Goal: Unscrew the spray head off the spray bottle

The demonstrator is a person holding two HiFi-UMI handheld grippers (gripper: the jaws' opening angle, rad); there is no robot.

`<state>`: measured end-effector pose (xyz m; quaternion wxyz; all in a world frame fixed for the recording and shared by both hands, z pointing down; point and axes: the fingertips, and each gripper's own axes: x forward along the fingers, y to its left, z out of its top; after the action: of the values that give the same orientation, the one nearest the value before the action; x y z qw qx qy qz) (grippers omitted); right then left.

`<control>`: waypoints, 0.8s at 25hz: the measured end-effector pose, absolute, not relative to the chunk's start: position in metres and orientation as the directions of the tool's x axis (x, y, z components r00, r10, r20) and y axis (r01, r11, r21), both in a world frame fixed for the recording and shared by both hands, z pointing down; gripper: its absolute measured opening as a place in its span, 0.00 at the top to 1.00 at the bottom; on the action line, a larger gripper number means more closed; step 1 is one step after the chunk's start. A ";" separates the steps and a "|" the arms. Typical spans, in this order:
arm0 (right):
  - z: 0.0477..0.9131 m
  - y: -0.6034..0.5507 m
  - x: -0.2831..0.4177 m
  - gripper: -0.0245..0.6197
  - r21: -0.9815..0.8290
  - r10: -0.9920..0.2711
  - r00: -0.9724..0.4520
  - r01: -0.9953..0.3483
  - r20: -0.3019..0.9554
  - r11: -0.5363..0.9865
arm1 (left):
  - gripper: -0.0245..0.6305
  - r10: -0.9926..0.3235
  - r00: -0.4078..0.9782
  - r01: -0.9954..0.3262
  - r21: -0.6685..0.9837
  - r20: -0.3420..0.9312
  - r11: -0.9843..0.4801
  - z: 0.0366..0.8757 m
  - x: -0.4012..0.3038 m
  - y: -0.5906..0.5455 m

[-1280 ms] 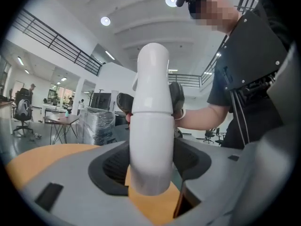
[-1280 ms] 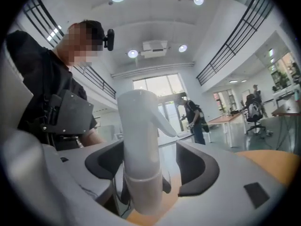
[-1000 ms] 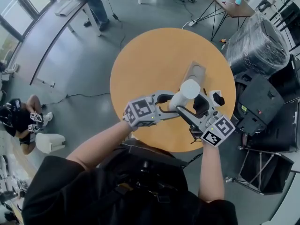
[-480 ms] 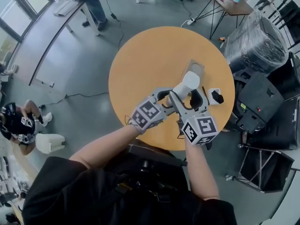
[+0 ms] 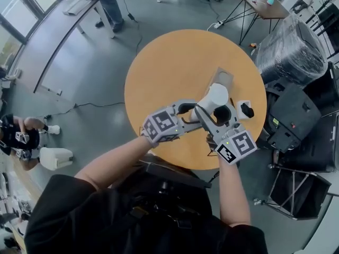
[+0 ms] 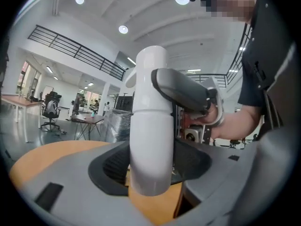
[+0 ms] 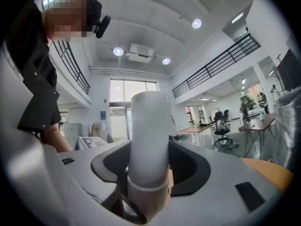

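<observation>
While left hand-held gripper (image 5: 199, 115) clamps upright spray bottle (image 5: 216, 95), forearm angled inward

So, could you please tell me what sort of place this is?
Probably a large open-plan office or lab hall: a black swivel office chair by a long wooden desk, a black-railed mezzanine balcony, and a grey concrete floor.

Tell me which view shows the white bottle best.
Left gripper view: the white bottle shows from top to bottom, seam included. The right gripper view shows only part of it; the head view, just its top.
</observation>
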<state>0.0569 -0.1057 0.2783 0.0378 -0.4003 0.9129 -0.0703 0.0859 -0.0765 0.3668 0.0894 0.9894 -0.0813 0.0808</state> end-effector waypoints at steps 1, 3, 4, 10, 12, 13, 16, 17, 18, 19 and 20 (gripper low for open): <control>0.275 -0.101 0.054 0.57 -0.160 -0.702 -0.711 -0.691 -0.025 0.705 | 0.49 -0.113 0.980 -0.140 0.157 0.166 -0.978 0.364 0.084 -0.073; 0.269 -0.092 0.050 0.57 -0.147 -0.646 -0.763 -0.635 -0.036 0.758 | 0.49 -0.062 0.985 -0.084 0.136 0.161 -0.987 0.359 0.079 -0.064; 0.267 -0.087 0.049 0.57 -0.139 -0.629 -0.776 -0.619 -0.040 0.773 | 0.49 -0.046 0.986 -0.067 0.127 0.161 -0.990 0.357 0.077 -0.060; 0.254 -0.070 0.039 0.57 -0.135 -0.602 -0.796 -0.592 -0.057 0.795 | 0.49 -0.078 0.988 -0.087 0.065 0.130 -0.994 0.358 0.068 -0.046; 0.251 -0.068 0.037 0.57 -0.126 -0.598 -0.800 -0.588 -0.055 0.799 | 0.49 -0.098 0.989 -0.104 0.056 0.109 -0.993 0.357 0.067 -0.045; 0.249 -0.067 0.036 0.57 -0.126 -0.597 -0.801 -0.587 -0.057 0.800 | 0.49 -0.102 0.990 -0.108 0.053 0.099 -0.993 0.357 0.067 -0.044; 0.240 -0.065 0.035 0.57 -0.123 -0.600 -0.798 -0.590 -0.064 0.798 | 0.49 -0.110 0.990 -0.114 0.045 0.083 -0.992 0.354 0.065 -0.042; 0.237 -0.065 0.035 0.57 -0.121 -0.601 -0.796 -0.591 -0.067 0.797 | 0.49 -0.111 0.991 -0.114 0.043 0.081 -0.993 0.352 0.064 -0.042; 0.234 -0.064 0.034 0.57 -0.120 -0.602 -0.796 -0.592 -0.071 0.797 | 0.49 -0.110 0.991 -0.114 0.039 0.081 -0.993 0.351 0.063 -0.041; 0.230 -0.063 0.035 0.57 -0.121 -0.602 -0.795 -0.591 -0.077 0.797 | 0.49 -0.110 0.991 -0.113 0.034 0.080 -0.993 0.350 0.063 -0.041; 0.227 -0.063 0.036 0.57 -0.121 -0.601 -0.794 -0.591 -0.085 0.798 | 0.49 -0.109 0.991 -0.112 0.029 0.078 -0.993 0.350 0.064 -0.040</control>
<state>0.0357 -0.0627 0.2270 0.0596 -0.3150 0.9462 -0.0444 0.0636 -0.0405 0.3502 0.0165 0.9976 -0.0554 0.0384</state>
